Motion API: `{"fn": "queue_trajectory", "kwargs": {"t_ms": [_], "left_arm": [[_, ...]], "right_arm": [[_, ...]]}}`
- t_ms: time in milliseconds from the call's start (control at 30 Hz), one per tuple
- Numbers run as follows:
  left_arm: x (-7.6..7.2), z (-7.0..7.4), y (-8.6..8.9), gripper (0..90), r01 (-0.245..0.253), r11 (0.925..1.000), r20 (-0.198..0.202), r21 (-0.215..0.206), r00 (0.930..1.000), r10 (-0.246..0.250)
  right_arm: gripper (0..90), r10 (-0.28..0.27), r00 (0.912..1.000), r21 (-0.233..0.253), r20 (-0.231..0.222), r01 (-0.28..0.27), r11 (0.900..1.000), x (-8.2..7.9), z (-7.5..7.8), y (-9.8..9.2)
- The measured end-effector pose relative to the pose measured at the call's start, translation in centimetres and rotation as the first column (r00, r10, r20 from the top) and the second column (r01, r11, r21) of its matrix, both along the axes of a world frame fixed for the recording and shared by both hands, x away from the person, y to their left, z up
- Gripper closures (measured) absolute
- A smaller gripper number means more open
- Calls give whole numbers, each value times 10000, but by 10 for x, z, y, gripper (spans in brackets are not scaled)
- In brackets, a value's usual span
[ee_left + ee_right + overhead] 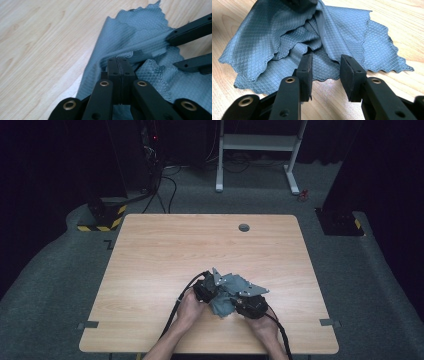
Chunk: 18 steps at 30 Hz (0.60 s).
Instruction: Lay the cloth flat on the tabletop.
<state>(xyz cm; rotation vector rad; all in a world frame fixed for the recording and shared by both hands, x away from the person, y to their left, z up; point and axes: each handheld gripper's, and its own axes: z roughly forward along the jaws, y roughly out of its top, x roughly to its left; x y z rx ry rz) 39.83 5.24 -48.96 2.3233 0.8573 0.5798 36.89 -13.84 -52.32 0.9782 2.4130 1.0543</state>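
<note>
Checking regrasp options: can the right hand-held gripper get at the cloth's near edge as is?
Probably yes. The right hand-held gripper has its jaws open, and the grey cloth lies just past them with its scalloped near edge on bare table. The left hand-held gripper pinches a fold farther in, clear of that edge.

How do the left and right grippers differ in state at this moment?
The left gripper has its jaws pressed together, seemingly pinching a fold of the grey cloth; the right gripper has its jaws apart, holding nothing. The left gripper sits in bunched cloth; the right gripper hangs at the cloth's scalloped edge. Both are black, hand-held, low over the wooden table.
</note>
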Motion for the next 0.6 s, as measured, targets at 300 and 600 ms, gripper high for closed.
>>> {"fn": "queue_trajectory", "kwargs": {"t_ms": [300, 600], "left_arm": [[7, 9, 28, 896, -874, 9945, -25, -574, 9962, 874], [13, 7, 64, 895, -2018, 9781, -322, -515, 9792, 2003]], "right_arm": [[600, -74, 10000, -19, -5, 74, 10000, 0, 0, 0], [600, -93, 9999, 1, -43, 93, 10000, 0, 0, 0]]}}
